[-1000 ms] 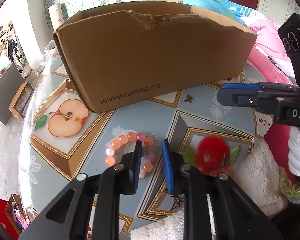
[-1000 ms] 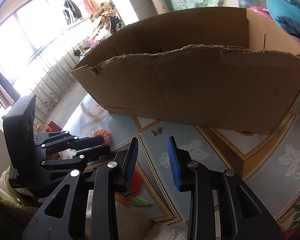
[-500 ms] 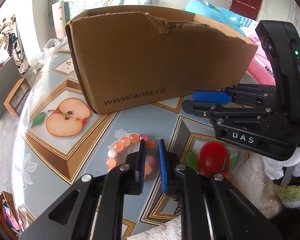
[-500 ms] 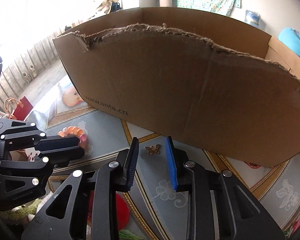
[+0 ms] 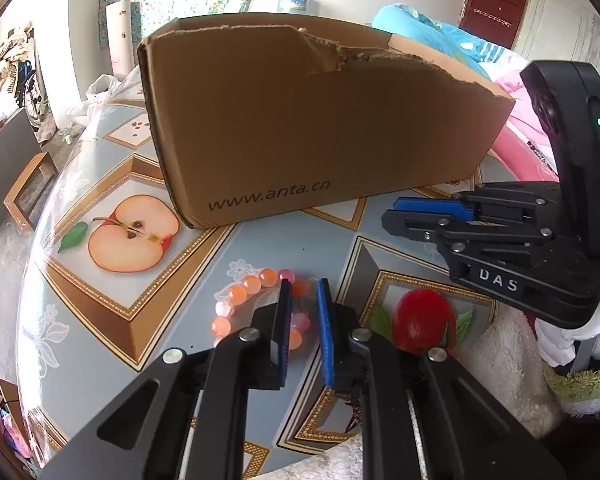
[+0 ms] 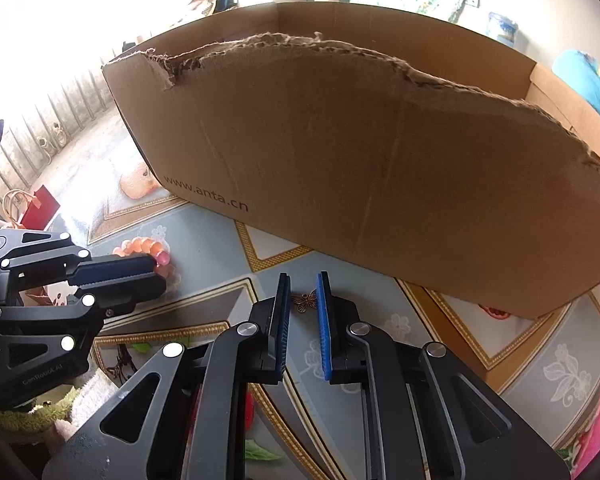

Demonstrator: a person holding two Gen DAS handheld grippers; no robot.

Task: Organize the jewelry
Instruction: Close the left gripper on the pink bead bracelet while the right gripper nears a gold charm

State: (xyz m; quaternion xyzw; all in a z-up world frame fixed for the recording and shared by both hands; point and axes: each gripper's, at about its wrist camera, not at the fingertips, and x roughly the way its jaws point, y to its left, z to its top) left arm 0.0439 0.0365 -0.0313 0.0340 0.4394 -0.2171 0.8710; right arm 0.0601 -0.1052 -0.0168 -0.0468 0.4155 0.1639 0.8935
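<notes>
L gripper (image 5: pixel 303 292) jaws narrow, straddling bracelet (image 5: pixel 244 294), not clamped. R gripper (image 6: pixel 303 286) parted around butterfly charm (image 6: pixel 305 301), near box (image 6: pixel 340 152).

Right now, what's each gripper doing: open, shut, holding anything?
Left gripper: open, straddling the bead bracelet, not clamped.
Right gripper: open around the butterfly charm, not gripping.
</notes>
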